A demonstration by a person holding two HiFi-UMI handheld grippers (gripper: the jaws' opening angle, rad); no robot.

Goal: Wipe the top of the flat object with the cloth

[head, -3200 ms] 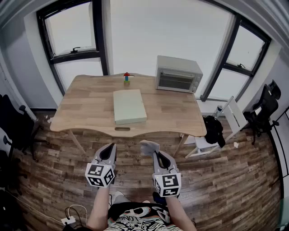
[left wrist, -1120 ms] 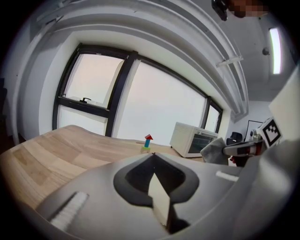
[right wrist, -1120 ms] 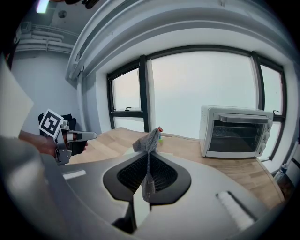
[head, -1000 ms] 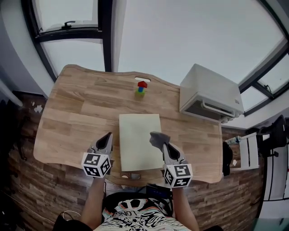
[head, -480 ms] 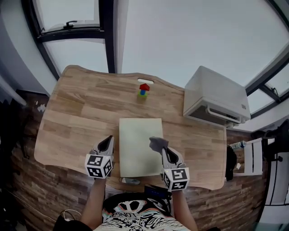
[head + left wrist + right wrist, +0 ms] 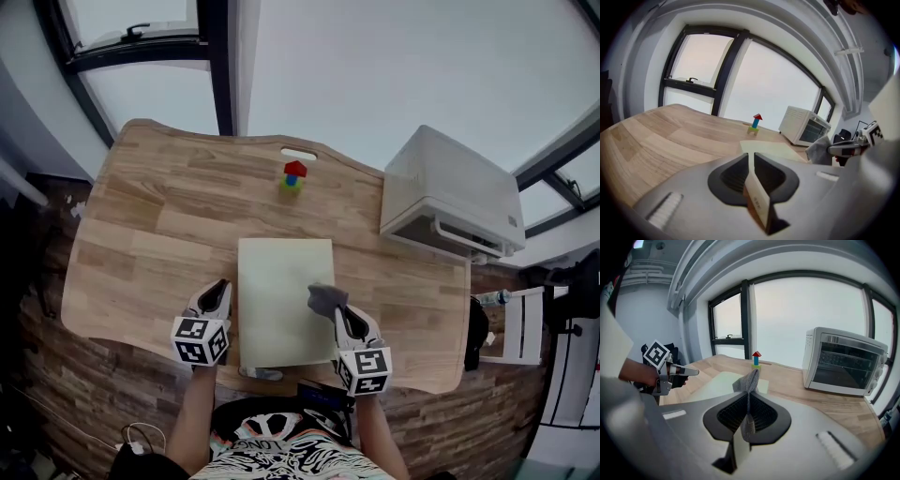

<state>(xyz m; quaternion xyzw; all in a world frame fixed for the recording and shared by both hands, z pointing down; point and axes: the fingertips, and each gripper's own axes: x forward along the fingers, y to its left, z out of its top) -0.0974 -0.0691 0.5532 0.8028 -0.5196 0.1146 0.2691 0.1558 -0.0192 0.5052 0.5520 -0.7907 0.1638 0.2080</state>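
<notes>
A pale green flat board [image 6: 284, 298] lies in the middle of the wooden table [image 6: 141, 244]; it also shows in the left gripper view [image 6: 776, 151] and the right gripper view [image 6: 715, 383]. My right gripper [image 6: 337, 314] hangs over the board's near right corner, shut on a grey cloth [image 6: 325, 299] that sticks up from its jaws [image 6: 751, 379]. My left gripper [image 6: 217, 292] is shut and holds nothing, just left of the board's near edge [image 6: 751, 155].
A small stack of coloured toy blocks [image 6: 293, 176] stands at the table's far edge beyond the board. A white toaster oven [image 6: 450, 197] sits at the back right. A white chair [image 6: 514, 314] is on the floor to the right. Windows lie behind the table.
Both grippers have sunk toward the table. The right one with the cloth now sits lower over the board's near right part. The head view has shifted slightly.
</notes>
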